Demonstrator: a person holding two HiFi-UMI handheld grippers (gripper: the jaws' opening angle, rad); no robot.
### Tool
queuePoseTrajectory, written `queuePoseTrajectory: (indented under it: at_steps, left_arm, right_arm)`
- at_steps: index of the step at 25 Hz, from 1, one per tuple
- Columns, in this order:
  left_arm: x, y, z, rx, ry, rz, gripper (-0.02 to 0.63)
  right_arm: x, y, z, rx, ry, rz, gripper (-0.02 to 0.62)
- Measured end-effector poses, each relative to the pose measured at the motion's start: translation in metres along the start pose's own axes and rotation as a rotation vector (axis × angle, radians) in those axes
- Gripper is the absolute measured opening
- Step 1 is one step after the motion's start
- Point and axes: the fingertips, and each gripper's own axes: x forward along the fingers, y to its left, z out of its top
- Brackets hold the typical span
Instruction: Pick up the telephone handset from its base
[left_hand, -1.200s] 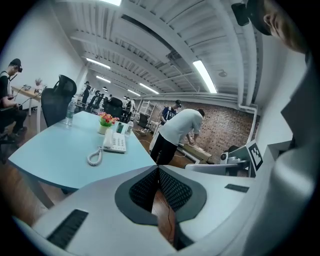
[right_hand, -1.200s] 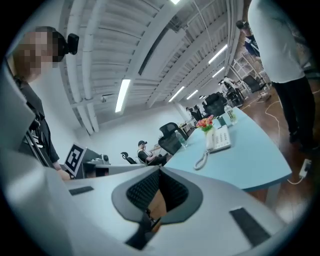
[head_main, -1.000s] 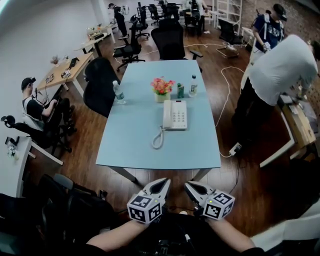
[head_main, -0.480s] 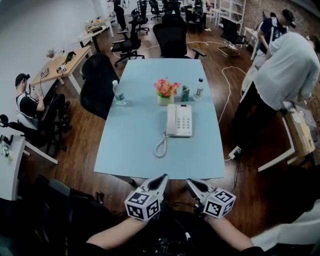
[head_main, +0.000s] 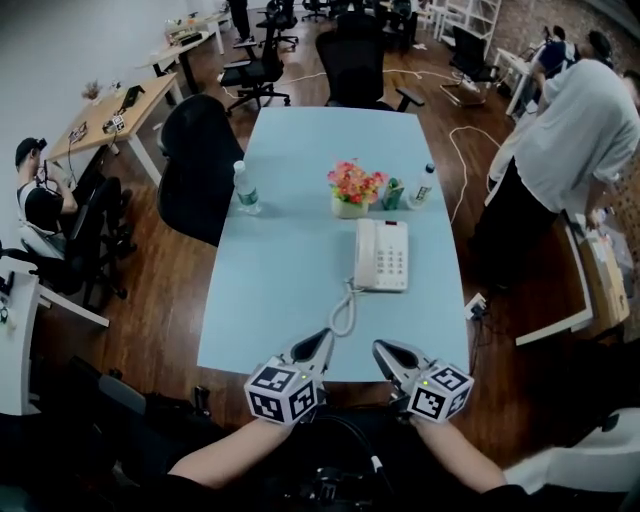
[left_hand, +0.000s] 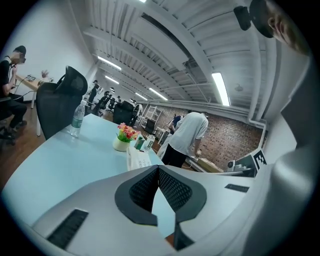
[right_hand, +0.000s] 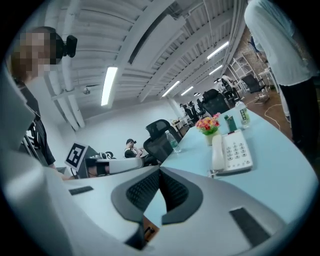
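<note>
A white desk telephone (head_main: 383, 256) lies on the pale blue table (head_main: 290, 270), its handset (head_main: 364, 252) resting on the left side of the base, with a coiled cord (head_main: 343, 312) trailing toward me. The phone also shows in the left gripper view (left_hand: 138, 158) and the right gripper view (right_hand: 231, 151). My left gripper (head_main: 325, 338) and right gripper (head_main: 380, 349) hover side by side at the table's near edge, short of the phone. Both are shut with nothing between their pads.
Behind the phone stand a flower pot (head_main: 353, 189), a green can (head_main: 392, 194) and a small bottle (head_main: 423, 185); a water bottle (head_main: 246, 188) sits at the table's left edge. Black office chairs (head_main: 198, 165) flank the table. A person in white (head_main: 575, 140) stands at the right.
The table and phone have come nearer in the head view as I moved forward. Both grippers now reach the table's near edge, still shut.
</note>
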Motion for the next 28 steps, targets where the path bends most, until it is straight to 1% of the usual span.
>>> queuePoseTrajectory:
  at_steps: [5, 7, 10, 13, 17, 18, 20, 22, 24, 28]
  left_arm:
    - [0.009, 0.042, 0.008, -0.020, 0.019, 0.011, 0.000]
    - [0.011, 0.051, 0.011, -0.034, 0.022, 0.019, 0.000]
    - [0.021, 0.060, 0.017, -0.033, 0.015, 0.022, 0.000]
    - [0.032, 0.071, 0.026, -0.042, -0.015, 0.046, 0.000]
    - [0.033, 0.081, 0.038, -0.078, -0.071, 0.093, 0.000]
    - [0.034, 0.084, 0.040, -0.082, -0.081, 0.103, 0.000]
    - [0.033, 0.090, 0.044, -0.098, -0.098, 0.125, 0.000]
    - [0.030, 0.096, 0.043, -0.118, -0.108, 0.145, 0.000]
    - [0.026, 0.101, 0.040, -0.128, -0.105, 0.164, 0.000]
    - [0.013, 0.115, 0.031, -0.148, -0.093, 0.206, 0.000]
  right_arm:
    - [0.031, -0.016, 0.010, 0.016, -0.010, -0.053, 0.011]
    - [0.037, -0.020, 0.016, 0.015, -0.006, -0.063, 0.011]
    - [0.047, -0.033, 0.024, 0.008, -0.007, -0.062, 0.011]
    - [0.059, -0.053, 0.036, -0.017, 0.002, -0.078, 0.014]
    - [0.076, -0.084, 0.056, -0.072, 0.053, -0.153, 0.032]
    - [0.083, -0.094, 0.061, -0.093, 0.067, -0.180, 0.058]
    - [0.099, -0.118, 0.064, -0.129, 0.106, -0.232, 0.148]
    - [0.119, -0.145, 0.067, -0.154, 0.144, -0.289, 0.224]
    - [0.141, -0.175, 0.071, -0.164, 0.168, -0.350, 0.249]
    - [0.181, -0.240, 0.068, -0.158, 0.230, -0.472, 0.249]
